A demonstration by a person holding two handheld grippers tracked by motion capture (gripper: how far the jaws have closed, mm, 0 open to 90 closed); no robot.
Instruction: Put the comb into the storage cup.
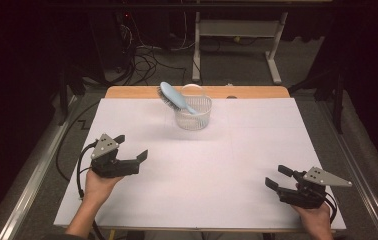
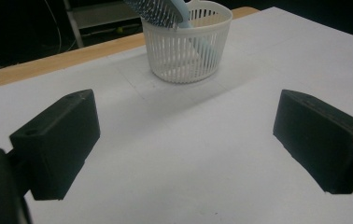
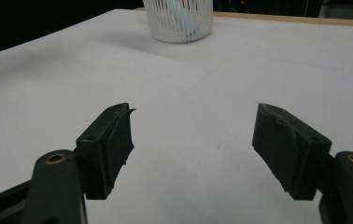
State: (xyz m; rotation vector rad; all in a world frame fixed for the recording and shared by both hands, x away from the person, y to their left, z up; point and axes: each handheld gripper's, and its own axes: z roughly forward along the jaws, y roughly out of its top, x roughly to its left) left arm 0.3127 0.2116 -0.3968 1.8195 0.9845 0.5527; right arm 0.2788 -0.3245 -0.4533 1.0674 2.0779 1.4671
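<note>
A white slatted basket (image 1: 193,113) stands near the far middle of the white table (image 1: 237,150). A light blue hairbrush (image 1: 174,97) leans in it, handle down, its bristled head sticking out over the rim to the left. In the left gripper view the basket (image 2: 188,51) and the hairbrush (image 2: 158,10) lie ahead. The right gripper view shows the basket (image 3: 179,18) far off. My left gripper (image 1: 132,147) rests open at the near left, nothing between its jaws. My right gripper (image 1: 278,177) stands open at the near right, empty too.
A wooden table edge (image 1: 257,92) shows beyond the white sheet. Past it are a white desk frame (image 1: 237,30) and loose cables (image 1: 147,60) on the floor. Metal rails run along both sides of the table.
</note>
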